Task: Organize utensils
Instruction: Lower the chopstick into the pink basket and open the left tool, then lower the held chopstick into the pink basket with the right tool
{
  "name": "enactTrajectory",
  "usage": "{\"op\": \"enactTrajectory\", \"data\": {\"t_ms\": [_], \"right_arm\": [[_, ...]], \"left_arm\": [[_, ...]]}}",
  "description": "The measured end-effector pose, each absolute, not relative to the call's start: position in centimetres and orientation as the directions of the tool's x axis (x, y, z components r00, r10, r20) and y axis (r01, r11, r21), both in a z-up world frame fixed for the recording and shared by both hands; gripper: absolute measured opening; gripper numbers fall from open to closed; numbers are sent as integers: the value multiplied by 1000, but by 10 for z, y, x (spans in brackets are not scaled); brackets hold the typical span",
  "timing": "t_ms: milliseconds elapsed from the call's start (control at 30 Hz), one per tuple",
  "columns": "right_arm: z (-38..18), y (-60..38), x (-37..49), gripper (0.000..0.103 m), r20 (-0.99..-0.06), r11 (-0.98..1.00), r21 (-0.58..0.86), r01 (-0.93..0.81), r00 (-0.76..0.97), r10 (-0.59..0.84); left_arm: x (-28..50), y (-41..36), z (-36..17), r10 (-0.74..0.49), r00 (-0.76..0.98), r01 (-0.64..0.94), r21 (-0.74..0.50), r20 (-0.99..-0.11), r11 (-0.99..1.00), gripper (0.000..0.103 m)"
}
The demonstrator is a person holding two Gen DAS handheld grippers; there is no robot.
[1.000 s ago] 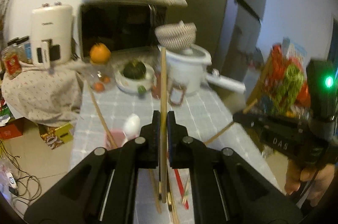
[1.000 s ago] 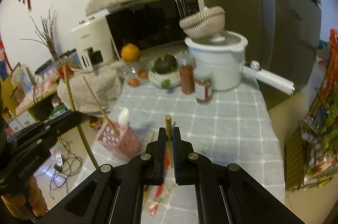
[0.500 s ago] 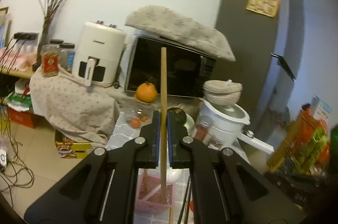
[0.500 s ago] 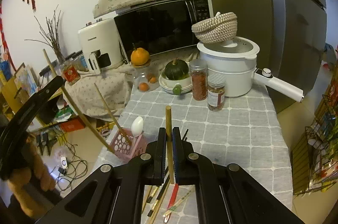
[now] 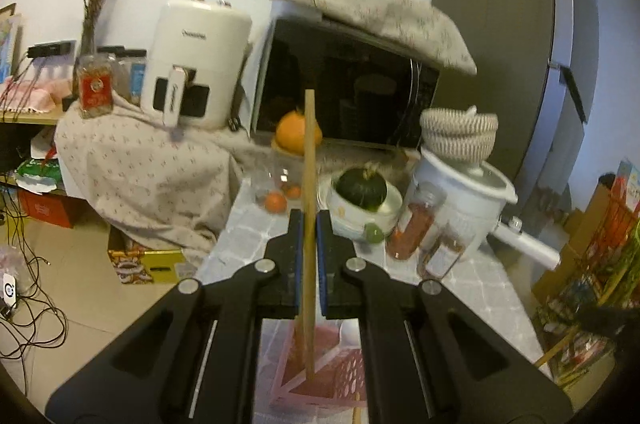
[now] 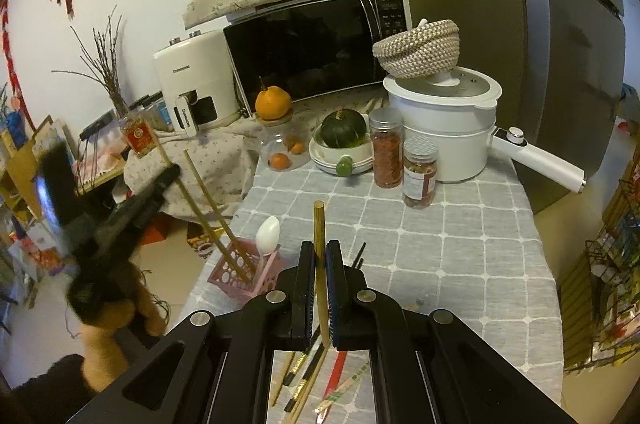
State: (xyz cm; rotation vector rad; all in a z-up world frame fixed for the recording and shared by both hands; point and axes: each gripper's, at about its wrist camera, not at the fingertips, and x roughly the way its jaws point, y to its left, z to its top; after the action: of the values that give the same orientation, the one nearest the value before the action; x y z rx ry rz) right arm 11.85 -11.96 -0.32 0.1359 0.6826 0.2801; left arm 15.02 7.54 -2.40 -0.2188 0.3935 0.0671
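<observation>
On the left side of my right wrist view, the left gripper (image 6: 166, 176) was blurred, its jaws clamped on a long wooden chopstick (image 5: 309, 184) whose lower end stood inside the pink utensil holder (image 6: 244, 274) at the table's left edge. A second stick (image 6: 212, 208) leaned in that holder — beside it a white spoon (image 6: 267, 234) stood upright. Further right, my right gripper (image 6: 319, 288) was closed on a darker bamboo chopstick (image 6: 319, 236), held nearly upright above the grey checked tablecloth (image 6: 440, 256). Below it, loose chopsticks (image 6: 304, 384) of several colours lay scattered on the cloth, close to the near edge. Behind stood two spice jars (image 6: 419, 171) and a white pot (image 6: 444, 122).
</observation>
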Motion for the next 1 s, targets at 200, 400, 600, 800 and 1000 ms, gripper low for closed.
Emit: {"op": "enactTrajectory", "data": {"t_ms": [200, 400, 600, 800, 1000], "right_arm": [[5, -123, 117, 5, -562, 936, 267, -228, 753, 343], [23, -119, 116, 5, -503, 921, 289, -262, 777, 379], [34, -118, 125, 5, -468, 887, 370, -275, 770, 434], [49, -114, 133, 6, -425, 868, 410, -279, 784, 453], [41, -93, 153, 6, -435, 866, 408, -288, 772, 462]], "left_arm": [[160, 70, -35, -26, 895, -66, -190, -446, 980, 7], [161, 69, -33, -58, 867, -42, -188, -495, 981, 31], [147, 83, -24, -74, 828, -53, -208, -556, 977, 48], [129, 98, -22, -50, 781, -79, -177, -623, 981, 59], [124, 106, -33, -28, 733, -89, -136, -679, 987, 60]]}}
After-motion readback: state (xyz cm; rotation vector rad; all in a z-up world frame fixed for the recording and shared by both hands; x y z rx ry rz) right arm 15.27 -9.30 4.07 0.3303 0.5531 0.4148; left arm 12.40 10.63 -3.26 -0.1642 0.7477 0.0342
